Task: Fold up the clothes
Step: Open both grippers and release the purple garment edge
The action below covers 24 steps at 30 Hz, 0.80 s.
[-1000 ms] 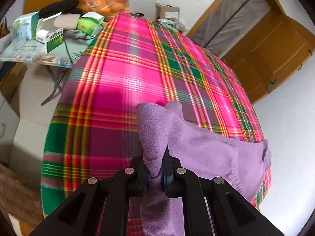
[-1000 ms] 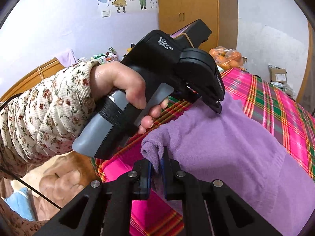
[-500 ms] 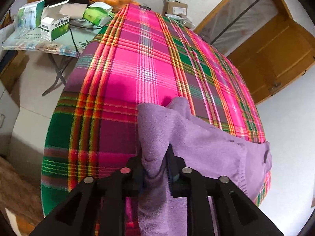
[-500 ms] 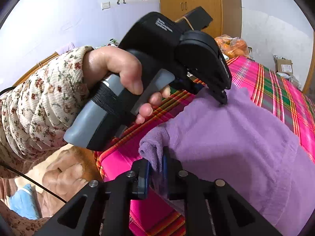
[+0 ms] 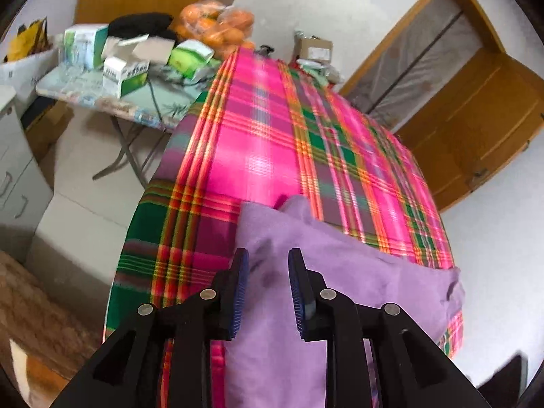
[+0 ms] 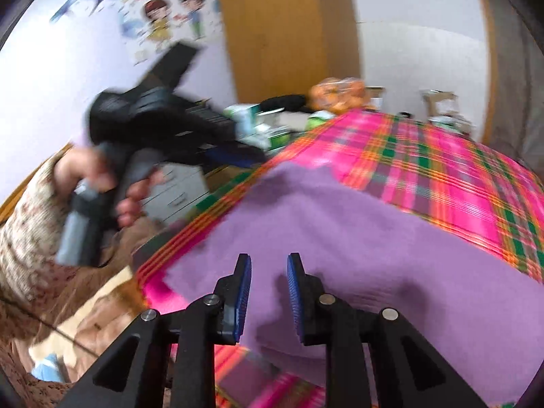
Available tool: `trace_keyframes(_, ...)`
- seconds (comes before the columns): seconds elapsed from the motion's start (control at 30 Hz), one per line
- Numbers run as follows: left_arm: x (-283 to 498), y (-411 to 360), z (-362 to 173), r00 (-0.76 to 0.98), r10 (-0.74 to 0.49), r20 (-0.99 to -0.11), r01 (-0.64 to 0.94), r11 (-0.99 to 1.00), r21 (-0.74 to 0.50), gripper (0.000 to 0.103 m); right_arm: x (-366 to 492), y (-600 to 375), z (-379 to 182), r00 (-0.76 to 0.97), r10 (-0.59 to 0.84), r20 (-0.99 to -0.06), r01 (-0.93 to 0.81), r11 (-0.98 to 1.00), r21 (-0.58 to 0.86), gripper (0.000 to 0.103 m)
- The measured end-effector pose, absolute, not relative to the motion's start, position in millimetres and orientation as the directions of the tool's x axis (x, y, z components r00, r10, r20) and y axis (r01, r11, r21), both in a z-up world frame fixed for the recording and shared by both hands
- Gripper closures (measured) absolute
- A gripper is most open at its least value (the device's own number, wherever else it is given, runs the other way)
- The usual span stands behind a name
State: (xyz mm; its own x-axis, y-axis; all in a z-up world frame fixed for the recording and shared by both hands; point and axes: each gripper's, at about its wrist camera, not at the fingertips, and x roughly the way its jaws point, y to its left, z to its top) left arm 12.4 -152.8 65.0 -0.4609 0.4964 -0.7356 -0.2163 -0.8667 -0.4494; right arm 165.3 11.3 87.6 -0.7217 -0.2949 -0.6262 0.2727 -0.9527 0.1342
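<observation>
Hand (image 6: 102, 183) in right view only

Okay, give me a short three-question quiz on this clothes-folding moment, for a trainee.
1. True or false: the left gripper is clamped on the purple sweater.
2. What does the sweater lie on? A) bare wood B) pink plaid blanket C) tiled floor
3. Fill in: beyond the blanket's far end sits a bag of ____.

Key: 1 false, its jaws are opening with no fabric pinched, as on the right gripper. 2 B. 3 oranges.
</observation>
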Motion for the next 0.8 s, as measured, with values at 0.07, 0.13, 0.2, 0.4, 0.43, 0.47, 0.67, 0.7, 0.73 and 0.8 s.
trace_keyframes(0.07, 20.2, -146.9, 72.3, -0.472, 0.487, -0.735, -0.224, -0.873, -0.434, 0.078, 166.6, 33.1, 89.5, -0.743, -0.249, -0.621, 0.211, -0.968, 0.137, 0.081)
trace_keyframes(0.13, 27.9, -137.3, 78.5, -0.471, 0.505, -0.723, -0.241, -0.862, -0.446, 0.078, 172.8, 60.2, 88.8, -0.758, -0.183, -0.626, 0.124, -0.983, 0.137, 0.081)
trace_keyframes(0.2, 35.0, -125.8, 84.7, -0.465, 0.531, -0.708, -0.265, -0.847, -0.461, 0.078, 179.7, 88.8, 85.3, -0.762, -0.108, -0.638, 0.027, -0.991, 0.135, 0.081)
trace_keyframes(0.4, 45.7, -74.0, 86.8, -0.372, 0.635, -0.677, -0.342, -0.772, -0.536, 0.073, 196.7, 163.7, 66.8, -0.723, 0.09, -0.684, -0.22, -0.97, 0.104, 0.08)
trace_keyframes(0.43, 47.2, -65.9, 85.0, -0.361, 0.638, -0.68, -0.35, -0.769, -0.535, 0.072, 199.6, 173.2, 64.0, -0.715, 0.114, -0.69, -0.249, -0.963, 0.099, 0.08)
trace_keyframes(0.47, 48.5, -55.9, 82.5, -0.344, 0.645, -0.683, -0.363, -0.762, -0.537, 0.072, 202.2, 183.0, 61.4, -0.705, 0.137, -0.695, -0.278, -0.956, 0.093, 0.08)
trace_keyframes(0.67, 50.0, 1.7, 65.4, -0.239, 0.675, -0.698, -0.419, -0.72, -0.553, 0.072, 223.9, 223.3, 52.1, -0.664, 0.24, -0.709, -0.386, -0.921, 0.05, 0.08)
trace_keyframes(0.7, 49.8, 10.1, 62.4, -0.223, 0.68, -0.699, -0.422, -0.714, -0.559, 0.072, 227.7, 230.5, 50.6, -0.655, 0.255, -0.711, -0.407, -0.912, 0.047, 0.08)
trace_keyframes(0.73, 49.8, 20.2, 59.1, -0.204, 0.686, -0.698, -0.432, -0.703, -0.565, 0.072, 231.7, 237.8, 49.3, -0.645, 0.274, -0.714, -0.429, -0.903, 0.041, 0.08)
trace_keyframes(0.8, 49.8, 36.1, 53.5, -0.175, 0.688, -0.704, -0.44, -0.695, -0.569, 0.072, 240.4, 252.2, 46.9, -0.627, 0.305, -0.717, -0.469, -0.882, 0.035, 0.08)
